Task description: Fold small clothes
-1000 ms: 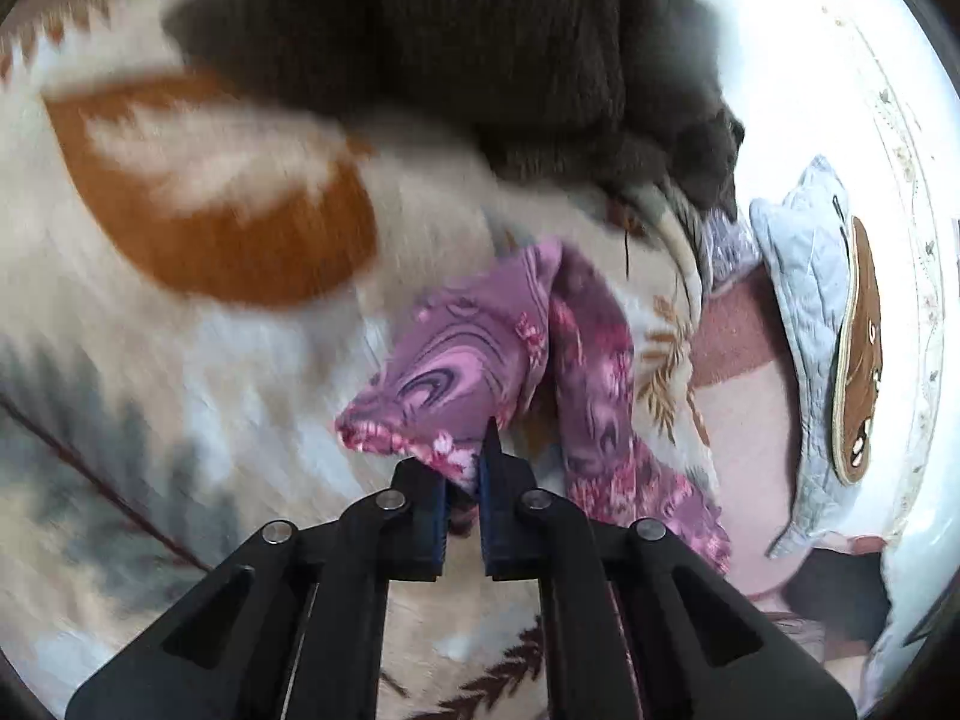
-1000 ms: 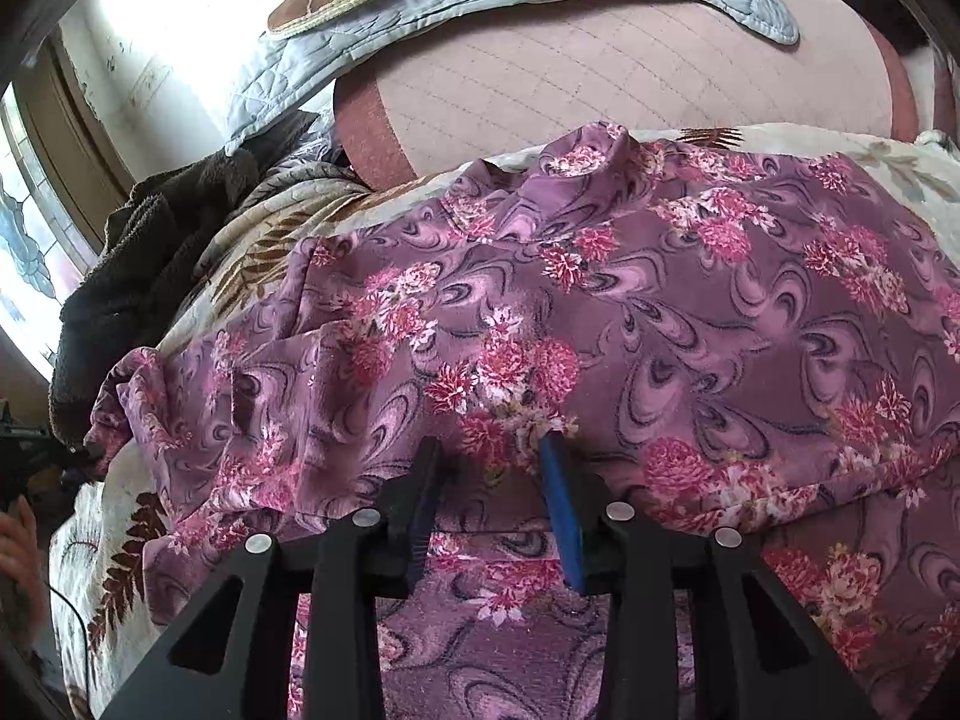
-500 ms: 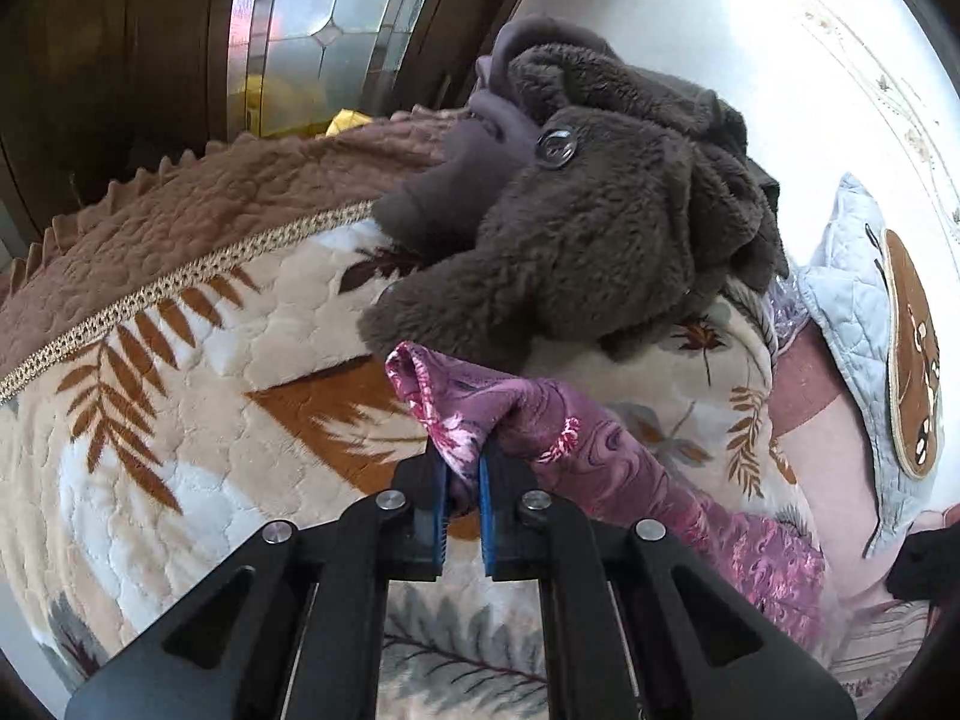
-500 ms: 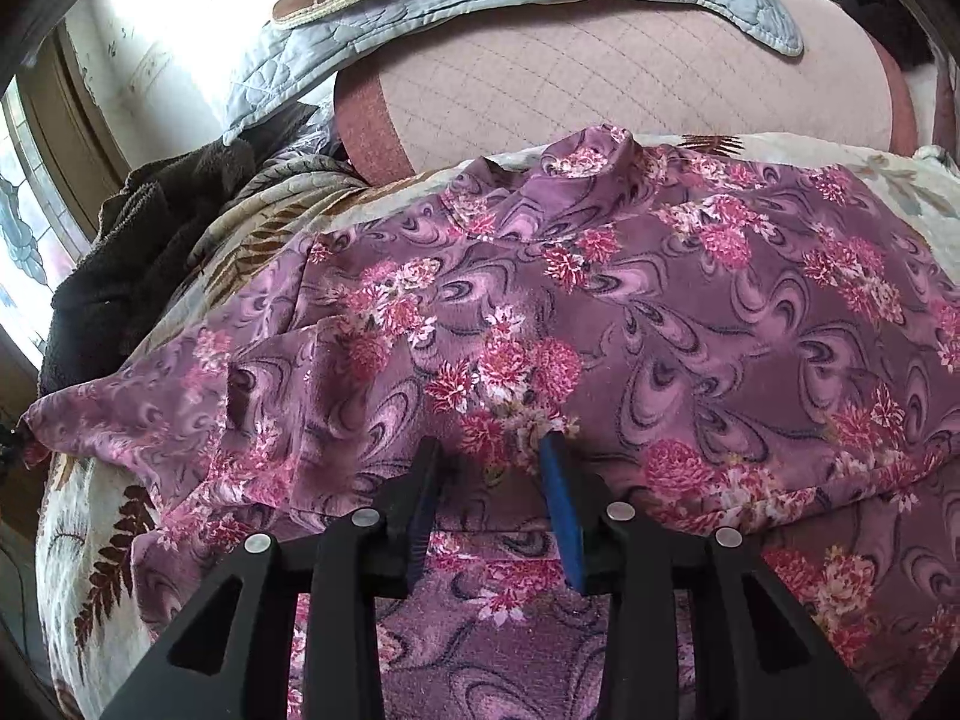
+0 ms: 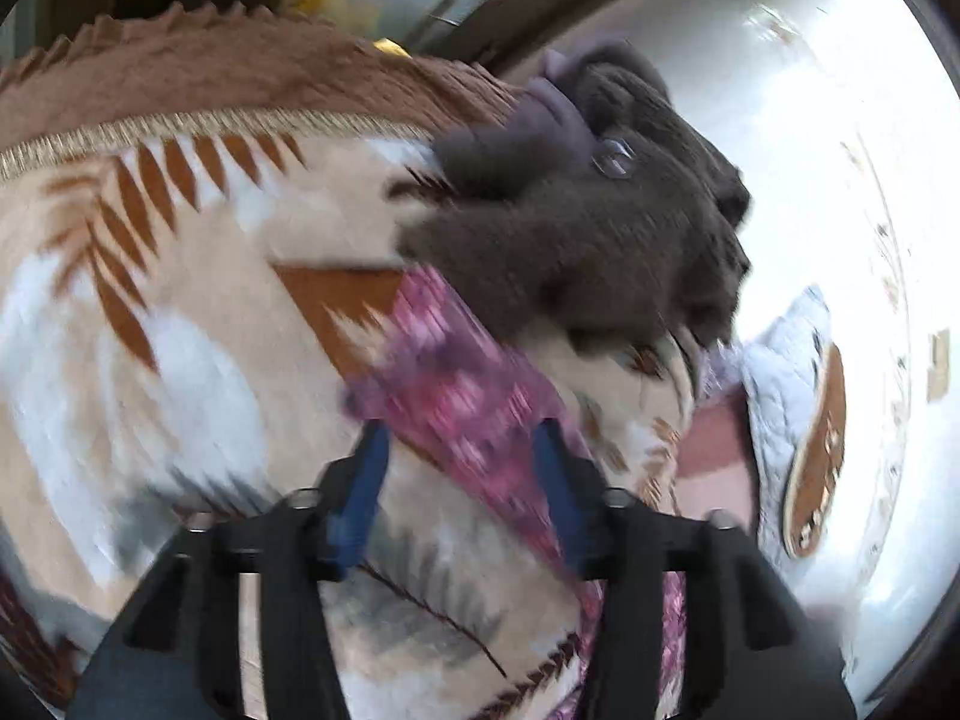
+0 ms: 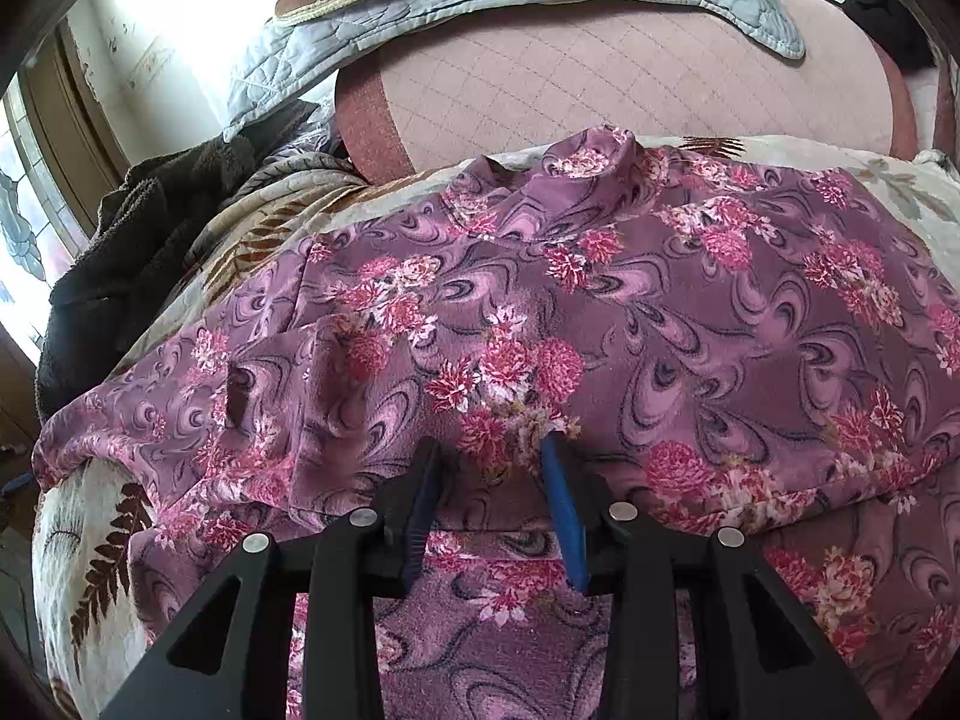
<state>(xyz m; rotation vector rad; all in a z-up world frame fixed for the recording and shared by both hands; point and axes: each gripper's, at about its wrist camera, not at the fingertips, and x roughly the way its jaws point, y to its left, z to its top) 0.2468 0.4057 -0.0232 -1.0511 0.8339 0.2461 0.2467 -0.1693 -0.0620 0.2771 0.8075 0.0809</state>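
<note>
While the purple flowered garment [image 6: 600, 312] lies spread over the leaf-patterned blanket [image 5: 180, 324], the left gripper [image 5: 462, 438] has just been opening, jaws apart above one blurred end, and the right gripper [image 6: 492, 450] stands part-open, its pads pressing a fold of the cloth.

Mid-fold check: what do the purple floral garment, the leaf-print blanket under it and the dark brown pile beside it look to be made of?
Purple floral garment: thin, soft printed fabric, probably a brushed knit; it drapes in loose wrinkles and looks faintly fuzzy up close.
Leaf-print blanket: thick plush or fleece, matte, with an embossed quilted texture.
Dark brown pile: shaggy fleece or sherpa, going by its tufted nap; a button shows on it.
</note>
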